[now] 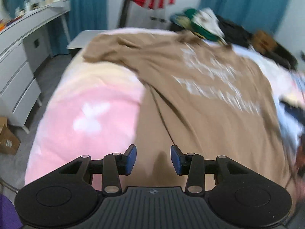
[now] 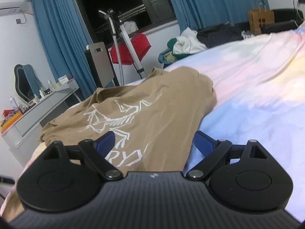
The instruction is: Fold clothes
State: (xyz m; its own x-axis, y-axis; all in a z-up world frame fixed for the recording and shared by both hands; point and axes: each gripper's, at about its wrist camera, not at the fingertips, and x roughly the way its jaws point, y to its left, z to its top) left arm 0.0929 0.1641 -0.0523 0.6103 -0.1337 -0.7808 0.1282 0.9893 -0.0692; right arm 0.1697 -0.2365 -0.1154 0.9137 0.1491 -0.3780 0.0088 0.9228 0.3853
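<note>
A tan T-shirt with white print lies spread on a bed with a pastel pink, yellow and blue cover. It also shows in the right wrist view, rumpled, with a white skeleton logo facing up. My left gripper is open just above the shirt's near hem, with nothing between its blue pads. My right gripper is open wide, low over the shirt's near part, with the cloth lying between its blue pads.
A pile of green, white and dark clothes lies at the bed's far side. A grey dresser with bottles and a mirror stands on the left. A red garment hangs on a rack by blue curtains. A cardboard box sits on the floor.
</note>
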